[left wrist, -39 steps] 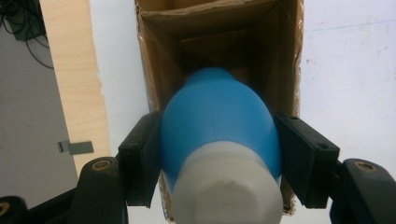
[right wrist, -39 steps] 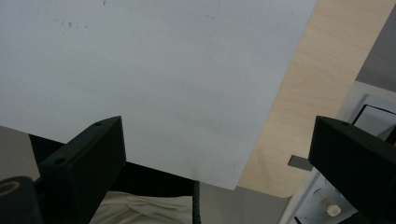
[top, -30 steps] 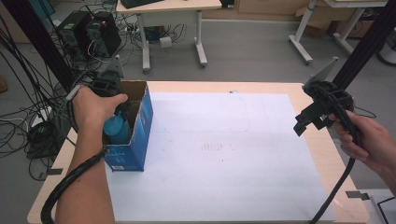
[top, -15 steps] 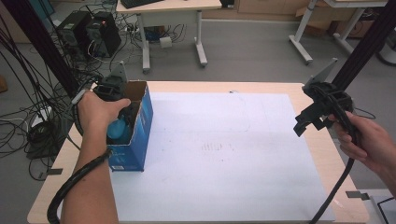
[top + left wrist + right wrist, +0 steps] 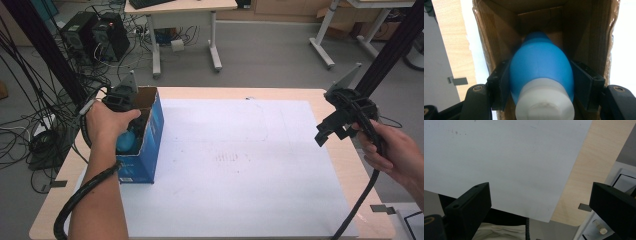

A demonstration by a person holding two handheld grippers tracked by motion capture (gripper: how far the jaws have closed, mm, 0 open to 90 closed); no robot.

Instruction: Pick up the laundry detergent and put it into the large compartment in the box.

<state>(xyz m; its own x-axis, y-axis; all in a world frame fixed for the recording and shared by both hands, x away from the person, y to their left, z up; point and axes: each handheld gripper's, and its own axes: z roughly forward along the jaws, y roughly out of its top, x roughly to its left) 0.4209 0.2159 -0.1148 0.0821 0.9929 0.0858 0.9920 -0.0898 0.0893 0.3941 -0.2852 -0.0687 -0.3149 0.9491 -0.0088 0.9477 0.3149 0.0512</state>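
A blue cardboard box [image 5: 151, 131] with an open top stands on the left of the white sheet [image 5: 240, 165]. Inside it is a blue egg-shaped bulb [image 5: 541, 62] with a white cap [image 5: 544, 102]; the same bulb [image 5: 127, 142] is just visible in the box in the high view. My left gripper [image 5: 541, 85] reaches down into the box, shut on the bulb's sides, and the person's hand [image 5: 107, 122] covers it from above. My right gripper [image 5: 331, 131] hangs open and empty over the sheet's right edge.
The wooden table [image 5: 345, 165] shows as bare strips around the sheet. The box's brown inner walls [image 5: 499, 37] stand close on both sides of the jaws. Cables [image 5: 30, 125], computers [image 5: 95, 35] and desk legs [image 5: 215, 45] lie beyond the table.
The left hand has shifted slightly toward the box's far end, with the gripper's grey plate coming into view above it. The bulb stays inside the box. The right gripper has not moved.
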